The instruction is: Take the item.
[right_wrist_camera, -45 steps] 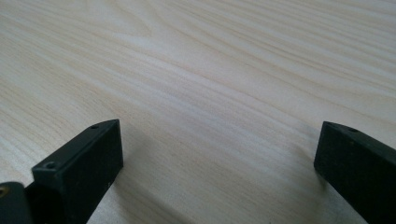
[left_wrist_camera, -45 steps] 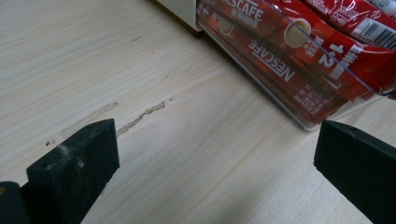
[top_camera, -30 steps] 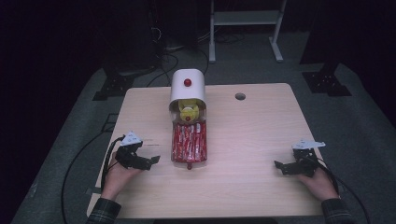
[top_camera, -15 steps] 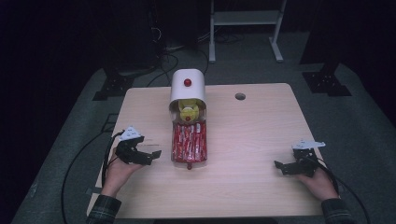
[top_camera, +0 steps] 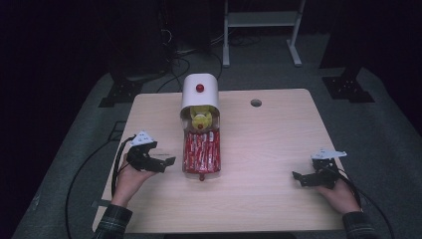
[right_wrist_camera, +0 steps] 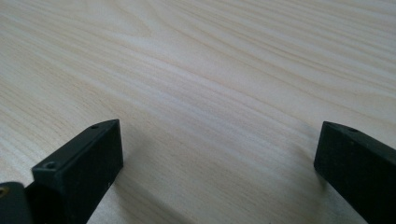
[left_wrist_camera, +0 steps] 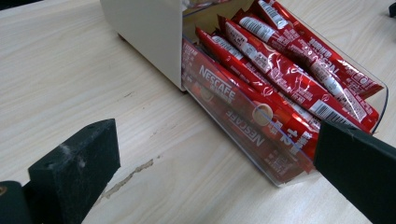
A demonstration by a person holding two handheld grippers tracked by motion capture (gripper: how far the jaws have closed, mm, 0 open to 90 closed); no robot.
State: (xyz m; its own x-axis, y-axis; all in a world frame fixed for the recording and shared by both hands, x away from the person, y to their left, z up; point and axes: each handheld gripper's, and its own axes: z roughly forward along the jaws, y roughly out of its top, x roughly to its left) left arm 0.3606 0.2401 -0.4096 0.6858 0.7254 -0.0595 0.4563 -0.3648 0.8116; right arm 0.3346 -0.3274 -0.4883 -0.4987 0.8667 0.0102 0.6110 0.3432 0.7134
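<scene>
So from up top you get the whole layout: a white box (top_camera: 200, 92) sits near the far edge of the counter (top_camera: 259, 144), a bit left of centre, with a clear tray (top_camera: 201, 167) pulled out of it toward the near edge, packed with red coffee sticks (top_camera: 201, 151), plus something yellow (top_camera: 200, 119) at the box's mouth that I can't make out. The left gripper view gets you what the high view can't: the sticks (left_wrist_camera: 280, 79) read Nescafe, they lie slanted in a loose stack, and you can see the see-through tray (left_wrist_camera: 275, 165) wall with the box (left_wrist_camera: 149, 32) side right behind it. The right gripper view is bare wood grain between its black fingers (right_wrist_camera: 84, 163). Left gripper (top_camera: 169, 161) is just beside the tray's left side, not touching it, fingers (left_wrist_camera: 79, 163) spread wide and holding nothing. Right gripper (top_camera: 297, 177) rests near the counter's right edge toward the near corner, well apart from the tray, fingers released too. There's a small round hole (top_camera: 256, 103) in the counter near the far edge, right of the box. Nothing sits between the left gripper and the tray. Compared with a second ago, the left gripper has slid closer to the tray; the right one hasn't budged.
</scene>
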